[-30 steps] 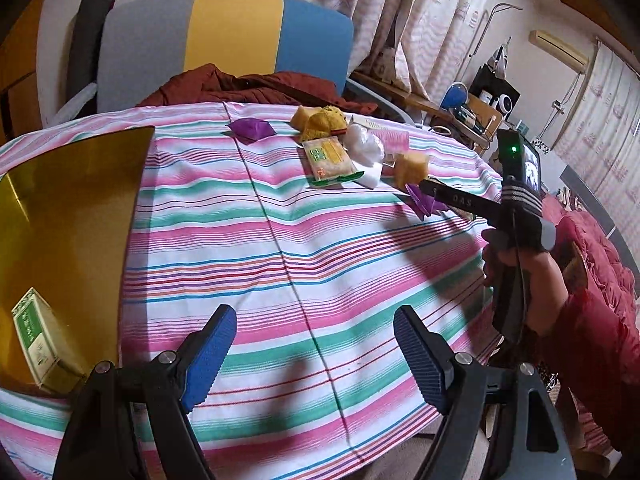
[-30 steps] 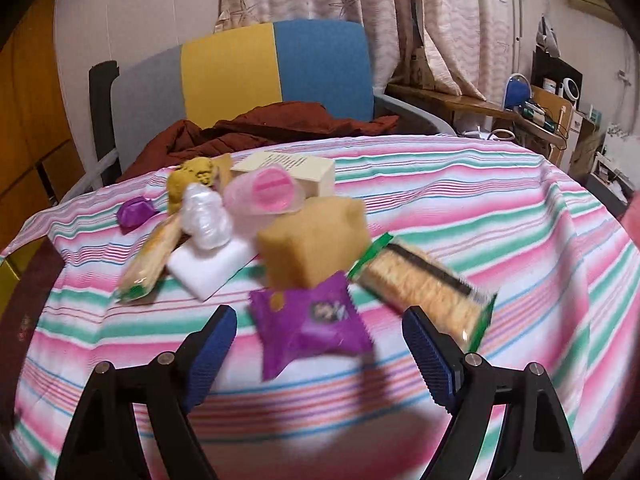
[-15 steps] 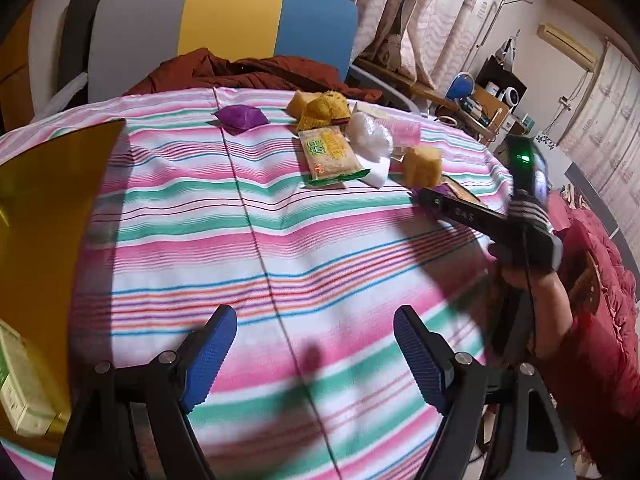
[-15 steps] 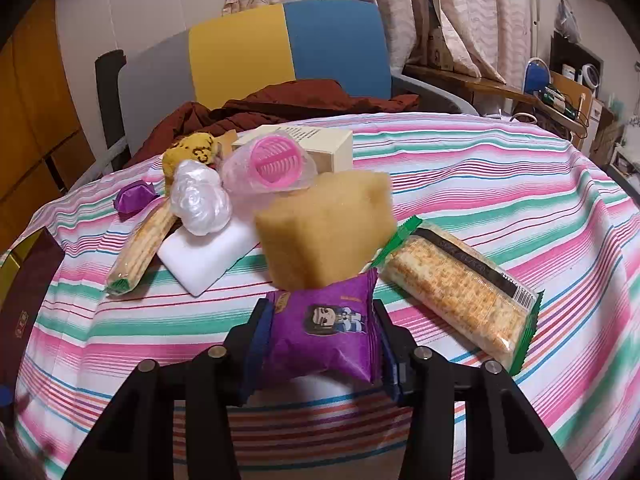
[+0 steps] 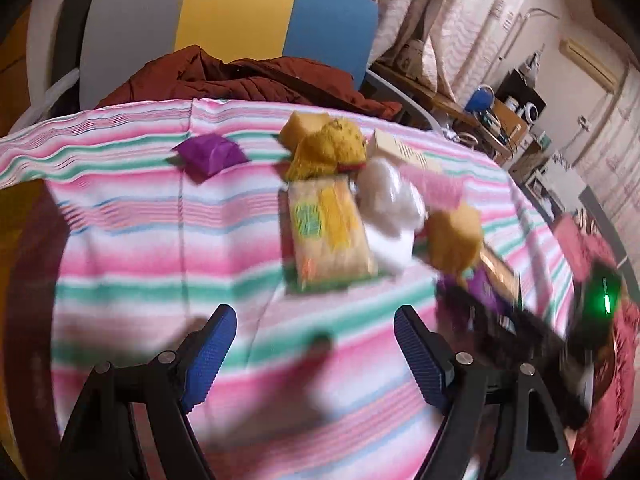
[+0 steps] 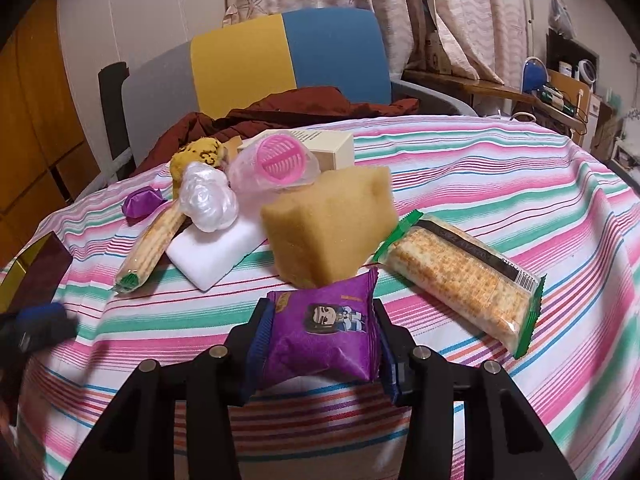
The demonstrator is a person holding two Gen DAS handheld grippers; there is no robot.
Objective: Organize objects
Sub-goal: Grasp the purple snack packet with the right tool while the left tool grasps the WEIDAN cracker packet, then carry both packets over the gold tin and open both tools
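My right gripper (image 6: 320,314) is shut on a purple snack packet (image 6: 324,336), held just above the striped tablecloth (image 6: 500,184). Behind it lie a yellow sponge (image 6: 328,232), a cracker pack (image 6: 460,276), a white block (image 6: 216,248), a pearly white bundle (image 6: 206,196) and a pink mesh item (image 6: 276,164). My left gripper (image 5: 314,320) stands open over bare cloth, with nothing between its fingers. Ahead of it are a green-and-yellow cracker pack (image 5: 328,232), a yellow plush (image 5: 328,148) and a small purple packet (image 5: 210,154). The left wrist view is blurred.
A chair (image 6: 288,52) with a grey, yellow and blue back stands behind the table, a dark red jacket (image 6: 296,108) draped on it. A gold and brown box (image 6: 28,272) sits at the table's left edge. Curtains and a cluttered shelf (image 6: 560,88) are at the right.
My right gripper closed on the purple snack packet and lifted it slightly. My left gripper swept right across the table toward the pile, and the gold box slid out of its view.
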